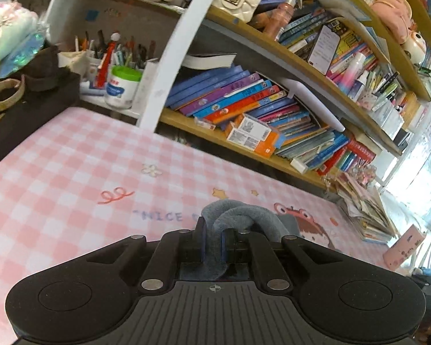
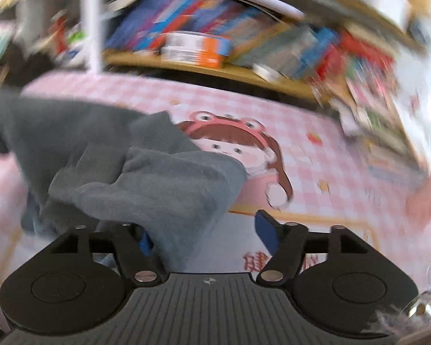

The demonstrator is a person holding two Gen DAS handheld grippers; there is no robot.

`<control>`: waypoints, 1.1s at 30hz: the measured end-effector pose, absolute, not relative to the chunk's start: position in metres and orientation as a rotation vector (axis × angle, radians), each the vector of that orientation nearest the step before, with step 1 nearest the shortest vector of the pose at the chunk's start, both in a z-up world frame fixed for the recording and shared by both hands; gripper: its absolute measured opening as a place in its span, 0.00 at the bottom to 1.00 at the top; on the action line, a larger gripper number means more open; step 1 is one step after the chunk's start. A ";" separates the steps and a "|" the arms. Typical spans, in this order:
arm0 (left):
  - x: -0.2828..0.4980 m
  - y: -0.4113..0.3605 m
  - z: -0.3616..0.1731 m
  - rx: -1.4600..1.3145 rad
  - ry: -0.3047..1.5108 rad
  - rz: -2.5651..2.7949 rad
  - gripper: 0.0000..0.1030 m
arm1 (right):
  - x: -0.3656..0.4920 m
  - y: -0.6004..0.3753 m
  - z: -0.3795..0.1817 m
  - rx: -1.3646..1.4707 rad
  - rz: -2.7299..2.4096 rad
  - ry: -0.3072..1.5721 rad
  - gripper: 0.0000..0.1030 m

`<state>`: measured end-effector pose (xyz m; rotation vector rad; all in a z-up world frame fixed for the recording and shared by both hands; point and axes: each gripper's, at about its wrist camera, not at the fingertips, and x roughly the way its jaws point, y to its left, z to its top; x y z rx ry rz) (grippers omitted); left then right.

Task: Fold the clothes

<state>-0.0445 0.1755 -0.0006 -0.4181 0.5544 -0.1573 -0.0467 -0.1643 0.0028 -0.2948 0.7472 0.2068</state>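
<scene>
A grey fleece garment [image 2: 146, 172] lies bunched on the pink checked tabletop [image 2: 316, 155], left of a cartoon girl print. My left gripper [image 1: 212, 241] is shut on a fold of the grey garment [image 1: 238, 215], which loops up out of its jaws above the table. My right gripper [image 2: 207, 235] is open, its blue pads wide apart. A grey corner of the garment drapes over its left finger and hangs between the jaws. The right wrist view is blurred by motion.
Shelves crammed with books [image 1: 244, 106] run along the far edge of the table. A pen holder and a green-lidded jar [image 1: 123, 86] stand at the back left beside a dark bag [image 1: 28, 100]. A stack of papers [image 1: 367, 212] sits at the right.
</scene>
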 end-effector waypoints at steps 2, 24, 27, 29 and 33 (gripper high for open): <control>-0.053 0.183 -0.001 -0.416 0.564 -0.156 0.08 | -0.054 -0.139 -0.004 -0.451 0.263 0.718 0.77; -0.069 0.194 0.024 -0.436 0.509 0.039 0.08 | -0.010 -0.202 0.037 -0.107 0.370 0.699 0.09; -0.061 0.189 0.027 -0.424 0.501 0.043 0.08 | -0.009 -0.282 0.042 0.026 0.154 0.726 0.09; -0.054 0.185 0.027 -0.417 0.505 0.037 0.08 | -0.013 -0.310 0.036 0.058 0.082 0.758 0.09; -0.041 0.168 0.021 -0.407 0.524 0.004 0.08 | -0.022 -0.325 0.031 0.060 0.050 0.771 0.25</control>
